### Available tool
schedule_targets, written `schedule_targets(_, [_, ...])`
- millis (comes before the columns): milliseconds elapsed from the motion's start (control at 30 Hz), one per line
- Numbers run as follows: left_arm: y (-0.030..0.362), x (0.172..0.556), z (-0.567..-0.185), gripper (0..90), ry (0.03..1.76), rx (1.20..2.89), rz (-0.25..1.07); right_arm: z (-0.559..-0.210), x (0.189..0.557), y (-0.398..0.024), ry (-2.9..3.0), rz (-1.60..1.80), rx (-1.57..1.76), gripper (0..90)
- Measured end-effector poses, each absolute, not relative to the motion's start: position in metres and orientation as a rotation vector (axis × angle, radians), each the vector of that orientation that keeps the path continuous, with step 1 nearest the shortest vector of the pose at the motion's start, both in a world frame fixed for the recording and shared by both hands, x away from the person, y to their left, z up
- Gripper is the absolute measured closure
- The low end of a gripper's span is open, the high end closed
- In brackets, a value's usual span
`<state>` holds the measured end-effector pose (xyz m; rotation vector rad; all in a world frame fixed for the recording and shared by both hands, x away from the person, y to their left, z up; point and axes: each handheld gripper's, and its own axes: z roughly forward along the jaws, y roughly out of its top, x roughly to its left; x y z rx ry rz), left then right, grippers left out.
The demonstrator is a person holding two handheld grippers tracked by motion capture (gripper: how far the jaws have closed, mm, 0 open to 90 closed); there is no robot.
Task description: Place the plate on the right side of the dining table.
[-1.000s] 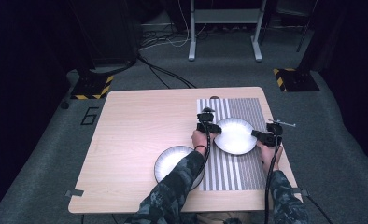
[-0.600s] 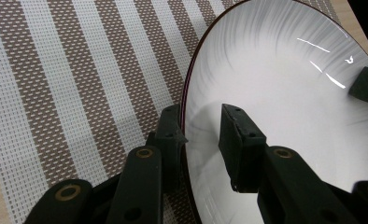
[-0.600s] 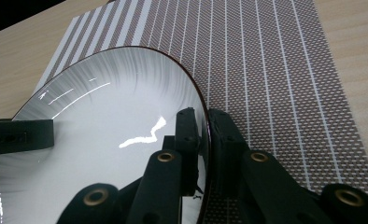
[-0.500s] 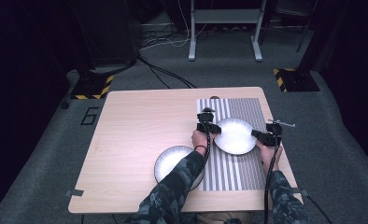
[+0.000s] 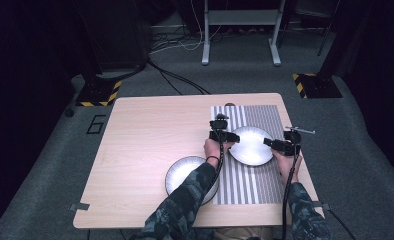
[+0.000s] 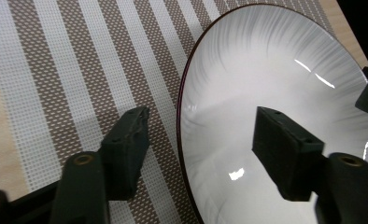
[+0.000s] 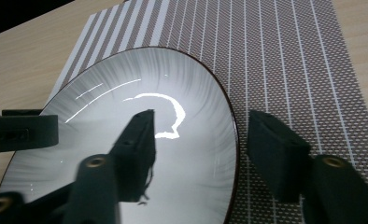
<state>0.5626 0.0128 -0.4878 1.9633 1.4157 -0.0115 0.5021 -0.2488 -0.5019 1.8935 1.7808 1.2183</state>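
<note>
A white plate [image 5: 250, 147] with a dark rim lies on a striped placemat [image 5: 245, 185] at the table's right. My left gripper [image 5: 230, 136] is at the plate's left edge and my right gripper [image 5: 275, 145] at its right edge. In the left gripper view the left gripper [image 6: 203, 149] is open and straddles the rim of the plate [image 6: 275, 70], one jaw over the placemat [image 6: 56, 70]. In the right gripper view the right gripper [image 7: 205, 154] is likewise open astride the rim of the plate [image 7: 126, 107]. Both pairs of jaws have just been opening, and no pad presses on the rim.
A second white plate [image 5: 182, 172] sits on the bare wooden table [image 5: 145, 135] just left of the placemat, partly under the person's left forearm. Beyond the table's far edge are cables and a metal stand [image 5: 240, 30] on the grey floor.
The plate and both hands stay where they were. The high view is too small to show any difference in the jaws.
</note>
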Motion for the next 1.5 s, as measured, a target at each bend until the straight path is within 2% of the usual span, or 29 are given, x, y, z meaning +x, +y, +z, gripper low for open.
schedule_targets(133, [0.017,0.558,-0.479,22.2,1.379,1.947,-0.006,-0.496,0.498,-0.248,1.821,1.234,1.866,16.5])
schedule_targets(200, [0.021,0.551,-0.474,18.1,1.351,1.934,-0.004,-0.491,0.493,-0.248,1.846,1.256,1.855,10.5])
schedule_targets(433, [0.034,0.535,-0.460,14.6,1.283,1.931,0.012,-0.476,0.479,-0.247,1.888,1.248,1.787,0.9])
schedule_targets(1000, [0.081,0.484,-0.428,13.5,1.104,1.923,0.131,-0.444,0.434,-0.228,1.960,1.204,1.544,0.0])
schedule_targets(1267, [0.111,0.453,-0.432,13.3,1.070,1.941,0.215,-0.438,0.406,-0.228,1.955,1.158,1.443,0.0])
schedule_targets(1500, [0.152,0.432,-0.439,13.2,1.120,1.901,0.272,-0.439,0.383,-0.238,1.921,1.159,1.428,0.0])
